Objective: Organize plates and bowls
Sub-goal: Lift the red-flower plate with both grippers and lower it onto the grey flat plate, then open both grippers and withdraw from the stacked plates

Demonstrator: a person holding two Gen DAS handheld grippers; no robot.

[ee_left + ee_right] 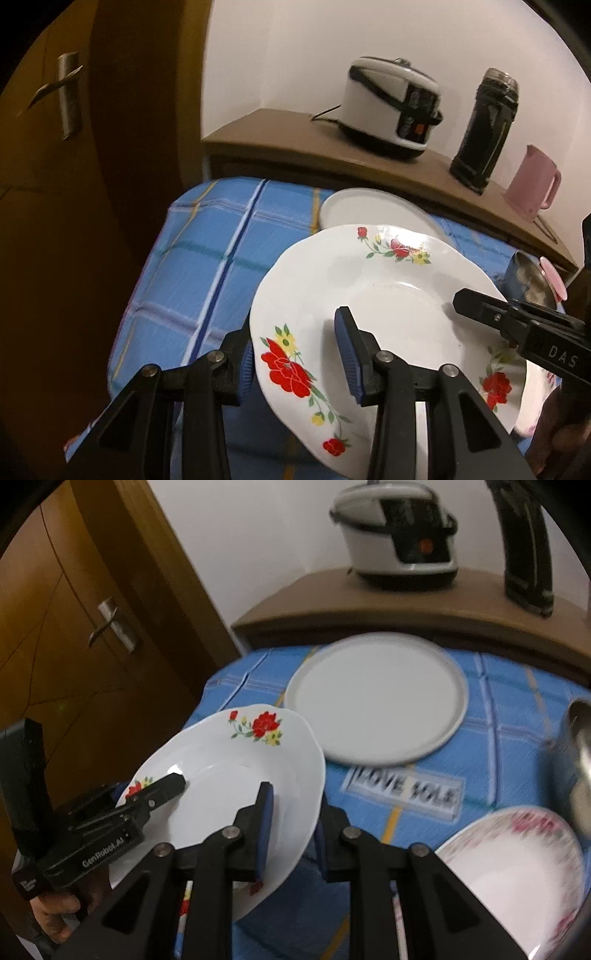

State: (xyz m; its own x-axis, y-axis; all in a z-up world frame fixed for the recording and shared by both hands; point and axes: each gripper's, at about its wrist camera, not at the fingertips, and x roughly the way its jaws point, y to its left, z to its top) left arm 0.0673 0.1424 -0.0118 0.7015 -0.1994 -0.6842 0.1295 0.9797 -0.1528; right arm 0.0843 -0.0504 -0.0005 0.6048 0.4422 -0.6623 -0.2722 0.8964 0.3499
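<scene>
Both tools have the flowered plate pinched by its rim: your left tool has one pad under the rim and one on the upper face, jaws about half spread and closed on the china, and your right tool grips the opposite edge the same way, jaws nearly together on the thin rim. You hold the plate tilted and clear of the blue checked cloth on the worktop, with nothing else supporting it.

The step looks like carrying this plate to a stack, probably onto the plain white plate lying flat just beyond it. Keep the two tools at a steady spacing so neither pad slides off the glazed rim, level the plate before you lower it, and release only when it sits flat.

Mind what is close by. A pink-patterned bowl sits near your right tool, and a steel cup stands at the right edge of the cloth, both within sweep of the plate. Behind, on the wooden shelf, stand a rice cooker, a dark flask and a pink jug, well apart from your path. A door lies to the left
</scene>
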